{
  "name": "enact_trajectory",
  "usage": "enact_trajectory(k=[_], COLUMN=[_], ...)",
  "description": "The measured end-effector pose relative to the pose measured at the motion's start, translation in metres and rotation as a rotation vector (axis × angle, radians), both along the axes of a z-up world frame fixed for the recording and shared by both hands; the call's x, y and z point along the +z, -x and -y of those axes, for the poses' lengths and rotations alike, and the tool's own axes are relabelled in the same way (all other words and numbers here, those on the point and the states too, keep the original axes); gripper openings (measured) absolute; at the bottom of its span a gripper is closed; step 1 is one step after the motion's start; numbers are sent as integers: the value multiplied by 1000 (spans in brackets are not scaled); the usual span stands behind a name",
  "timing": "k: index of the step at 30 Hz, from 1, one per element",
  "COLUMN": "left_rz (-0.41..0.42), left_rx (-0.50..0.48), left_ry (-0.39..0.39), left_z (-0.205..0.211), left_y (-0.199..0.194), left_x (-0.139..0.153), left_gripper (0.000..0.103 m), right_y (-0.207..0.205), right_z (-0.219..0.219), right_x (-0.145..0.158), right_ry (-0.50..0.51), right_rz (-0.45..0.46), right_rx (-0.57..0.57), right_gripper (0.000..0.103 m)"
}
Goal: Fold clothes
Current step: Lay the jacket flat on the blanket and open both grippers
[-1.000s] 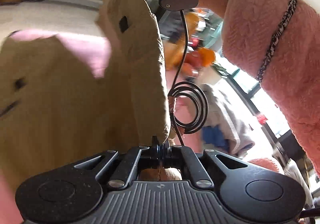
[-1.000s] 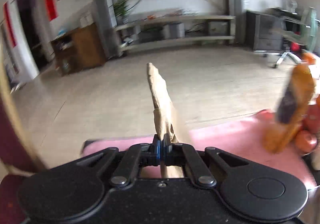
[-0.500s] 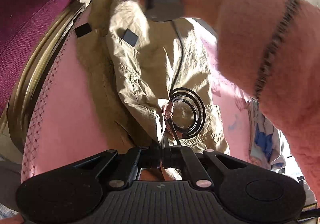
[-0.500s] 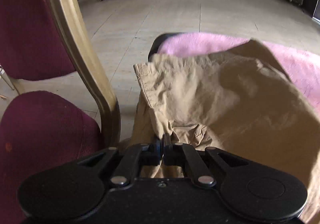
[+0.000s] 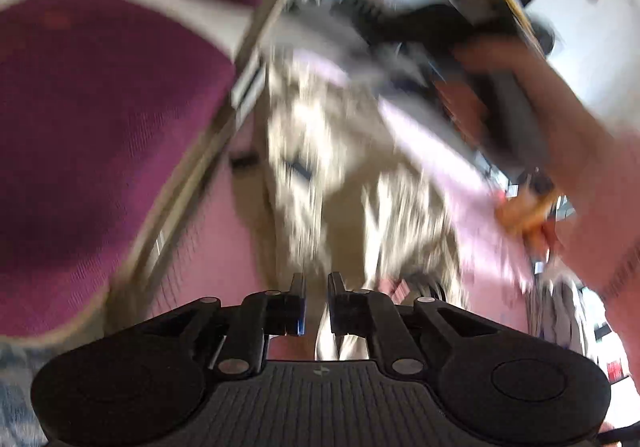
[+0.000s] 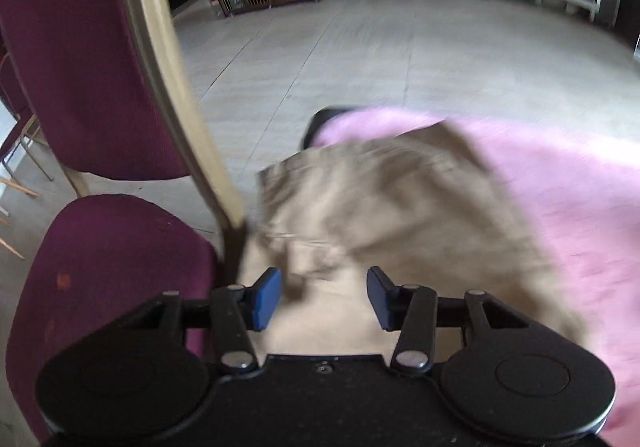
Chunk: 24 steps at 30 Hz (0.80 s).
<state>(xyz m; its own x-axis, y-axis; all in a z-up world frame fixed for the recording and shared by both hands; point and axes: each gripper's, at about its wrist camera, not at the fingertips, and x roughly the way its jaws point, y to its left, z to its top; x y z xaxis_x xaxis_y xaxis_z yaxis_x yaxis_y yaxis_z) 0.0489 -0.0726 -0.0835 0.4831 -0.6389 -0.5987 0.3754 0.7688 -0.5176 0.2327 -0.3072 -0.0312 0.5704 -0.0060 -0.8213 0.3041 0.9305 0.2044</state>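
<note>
A tan garment (image 6: 400, 215) lies crumpled on a pink-covered surface (image 6: 580, 207); it also shows, blurred, in the left wrist view (image 5: 344, 183). My right gripper (image 6: 324, 295) is open just above the garment's near edge, with nothing between its blue pads. My left gripper (image 5: 316, 287) is open by a small gap, over the garment's near end; cloth shows below the gap but is not pinched. The person's hand in a pink sleeve (image 5: 592, 215) holds the other gripper at the upper right of the left wrist view.
A maroon chair with a gold frame (image 6: 80, 87) stands close at the left of the pink surface, its seat (image 6: 108, 267) right beside my right gripper. It fills the left of the left wrist view (image 5: 92, 135). Bare floor (image 6: 400, 47) and shelving lie beyond.
Both grippers have opened and let go of the tan garment, which now lies on the pink surface. Both views are blurred by motion.
</note>
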Motion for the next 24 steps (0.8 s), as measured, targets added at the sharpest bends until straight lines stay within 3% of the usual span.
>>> enact_trajectory(k=[4, 7, 9, 13, 18, 19, 20, 21, 24], left_rz=[50, 54, 50, 98, 193, 205, 209, 210, 210], left_rx=[13, -15, -35, -57, -71, -66, -57, -48, 3], left_ry=[-21, -120, -182, -299, -369, -382, -399, -418, -477], left_z=[11, 33, 42, 59, 83, 88, 92, 96, 106], left_y=[2, 6, 5, 17, 39, 41, 41, 41, 32], left_x=[4, 0, 0, -5, -7, -9, -12, -16, -25], left_gripper=[9, 10, 13, 16, 17, 17, 17, 16, 12], right_y=[80, 147, 187, 249, 285, 287, 289, 290, 286], right_z=[53, 82, 98, 119, 133, 133, 133, 132, 136], right_x=[64, 97, 104, 71, 1, -14, -29, -42, -79], right_ry=[2, 4, -21, -76, -158, -192, -226, -268, -484], right_rz=[34, 85, 122, 128, 81, 81, 82, 91, 168], right_rx=[10, 7, -16, -71, -113, -113, -113, -103, -77], right_gripper=[60, 67, 68, 68, 65, 51, 25, 15, 12])
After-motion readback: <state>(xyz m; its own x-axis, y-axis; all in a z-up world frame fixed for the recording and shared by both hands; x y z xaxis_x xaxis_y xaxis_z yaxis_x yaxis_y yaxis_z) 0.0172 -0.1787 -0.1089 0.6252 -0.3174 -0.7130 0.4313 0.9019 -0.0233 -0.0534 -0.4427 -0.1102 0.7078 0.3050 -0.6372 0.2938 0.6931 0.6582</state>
